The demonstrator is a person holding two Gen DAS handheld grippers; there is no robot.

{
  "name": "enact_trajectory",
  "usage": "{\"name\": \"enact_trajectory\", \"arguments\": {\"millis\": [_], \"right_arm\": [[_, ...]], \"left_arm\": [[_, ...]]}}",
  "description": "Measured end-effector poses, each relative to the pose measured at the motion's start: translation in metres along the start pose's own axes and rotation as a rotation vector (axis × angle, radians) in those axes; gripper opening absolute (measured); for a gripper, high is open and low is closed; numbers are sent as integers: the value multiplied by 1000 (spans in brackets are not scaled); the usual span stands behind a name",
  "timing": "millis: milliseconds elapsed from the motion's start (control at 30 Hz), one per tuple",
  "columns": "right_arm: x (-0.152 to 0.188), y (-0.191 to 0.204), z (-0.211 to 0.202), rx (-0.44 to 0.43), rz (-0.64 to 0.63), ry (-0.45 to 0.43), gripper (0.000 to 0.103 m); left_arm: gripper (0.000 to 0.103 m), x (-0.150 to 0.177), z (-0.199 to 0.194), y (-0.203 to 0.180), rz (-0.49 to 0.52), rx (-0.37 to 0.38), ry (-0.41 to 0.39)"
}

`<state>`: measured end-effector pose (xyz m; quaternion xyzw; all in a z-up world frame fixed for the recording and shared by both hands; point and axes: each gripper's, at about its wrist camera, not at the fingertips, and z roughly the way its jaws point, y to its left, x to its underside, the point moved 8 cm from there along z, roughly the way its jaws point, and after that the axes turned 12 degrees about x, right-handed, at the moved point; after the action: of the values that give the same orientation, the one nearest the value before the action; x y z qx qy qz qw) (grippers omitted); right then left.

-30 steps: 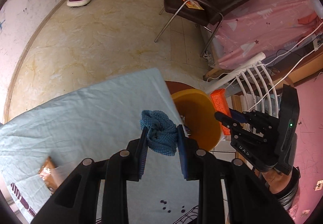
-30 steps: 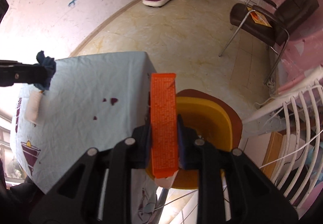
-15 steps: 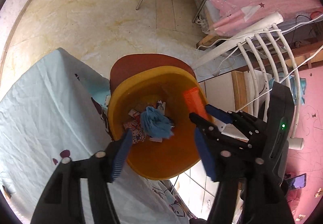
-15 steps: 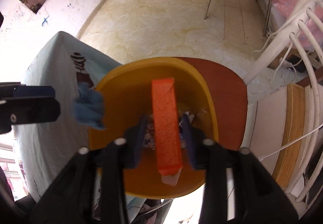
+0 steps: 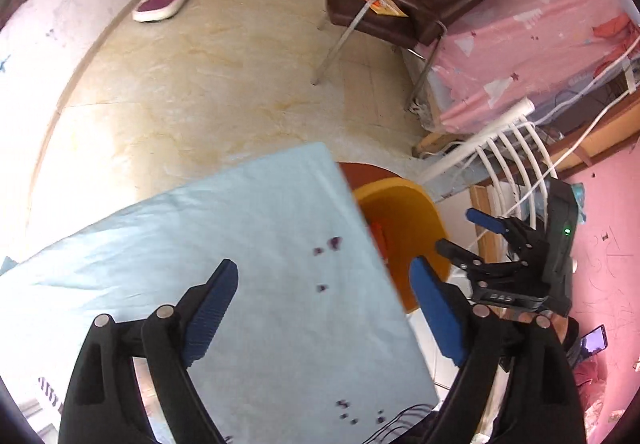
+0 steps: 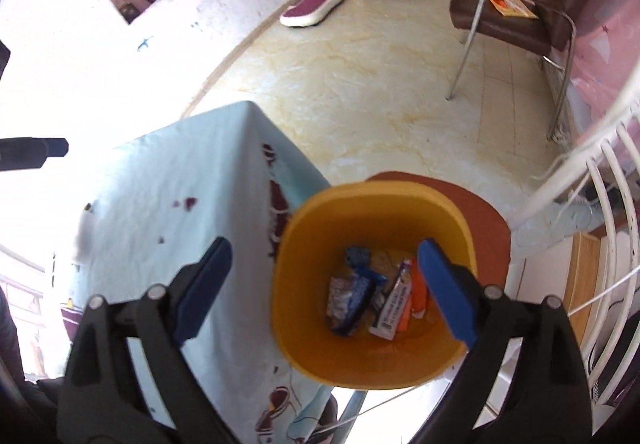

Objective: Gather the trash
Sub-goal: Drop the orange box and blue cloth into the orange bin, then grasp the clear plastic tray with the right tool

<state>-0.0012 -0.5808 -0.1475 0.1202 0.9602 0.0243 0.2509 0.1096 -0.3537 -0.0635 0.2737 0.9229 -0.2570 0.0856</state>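
Both claws just sprung wide, nothing between the pads. Left claw (image 5: 324, 284) released over the bench (image 5: 200, 244), right claw (image 6: 324, 276) released above the bin (image 6: 384, 199). Trash down inside the bin: orange box (image 6: 418, 296), blue cloth (image 6: 358, 258), wrappers (image 6: 348, 302). Risks from here: bin sitting tight against the bench edge on a red stool (image 6: 480, 219), so a careless swing of the right claw probably clips the rim and tips the lot. Purple crumbs (image 5: 332, 242) on the bench, likely too small to pinch cleanly, easily scattered or smeared.
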Motion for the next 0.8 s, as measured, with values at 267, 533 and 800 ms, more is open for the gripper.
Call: {"name": "enact_trajectory", "arguments": {"millis": [267, 533, 800], "right_arm": [[-24, 137, -29, -122, -237, -20, 95], [-11, 255, -37, -279, -343, 102, 98], [13, 325, 3, -289, -354, 280, 98]], "left_arm": [[85, 60, -87, 126, -164, -150, -65], [85, 101, -91, 199, -276, -156, -58], [85, 129, -103, 239, -352, -103, -116]]}}
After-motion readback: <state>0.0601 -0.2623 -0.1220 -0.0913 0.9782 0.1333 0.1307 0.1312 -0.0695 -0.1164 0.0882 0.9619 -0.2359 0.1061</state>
